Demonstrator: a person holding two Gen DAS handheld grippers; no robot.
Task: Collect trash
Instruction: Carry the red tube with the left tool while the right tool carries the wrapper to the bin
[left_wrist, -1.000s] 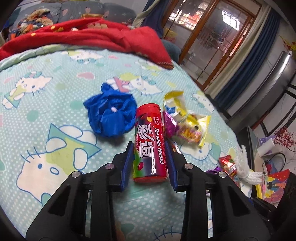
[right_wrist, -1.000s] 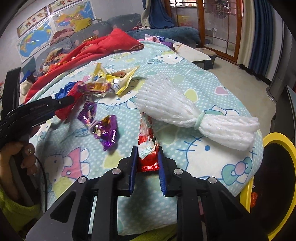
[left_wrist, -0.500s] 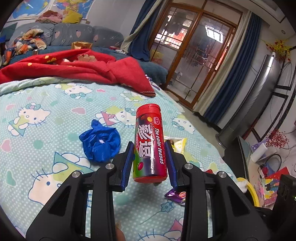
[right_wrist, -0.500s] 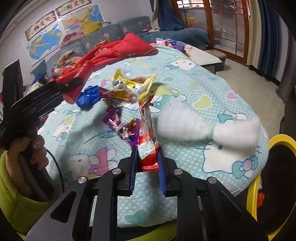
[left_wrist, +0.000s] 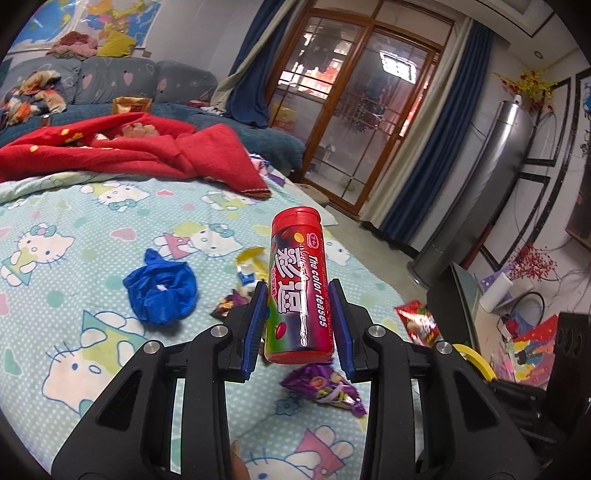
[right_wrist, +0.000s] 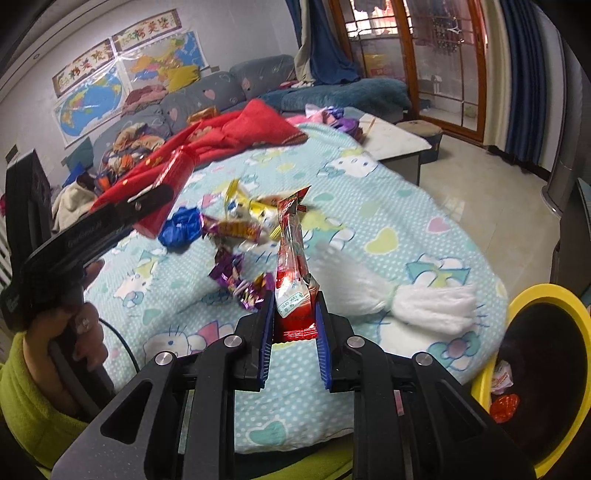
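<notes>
My left gripper (left_wrist: 298, 295) is shut on a red candy tube (left_wrist: 299, 284), lifted clear above the bed. In the right wrist view that same gripper (right_wrist: 162, 192) hangs at the left, held by a hand in a green sleeve. My right gripper (right_wrist: 294, 306) is shut on a red snack wrapper (right_wrist: 293, 258), which stands upright off the cover. A crumpled blue bag (left_wrist: 160, 291), purple candy wrappers (left_wrist: 325, 387), yellow wrappers (right_wrist: 251, 214) and a white foam net (right_wrist: 399, 295) lie on the cartoon-print bed cover (left_wrist: 74, 236).
A yellow-rimmed bin (right_wrist: 546, 369) with trash inside stands at the bed's near right corner. A red blanket (left_wrist: 129, 151) lies at the far side of the bed, with a sofa (left_wrist: 110, 85) behind. A small table (right_wrist: 395, 144) stands beyond the bed on the tiled floor.
Both grippers have risen off the bed with their loads. The candy tube left the cover, and the left view tilted up toward the room. The red wrapper now hangs free.
</notes>
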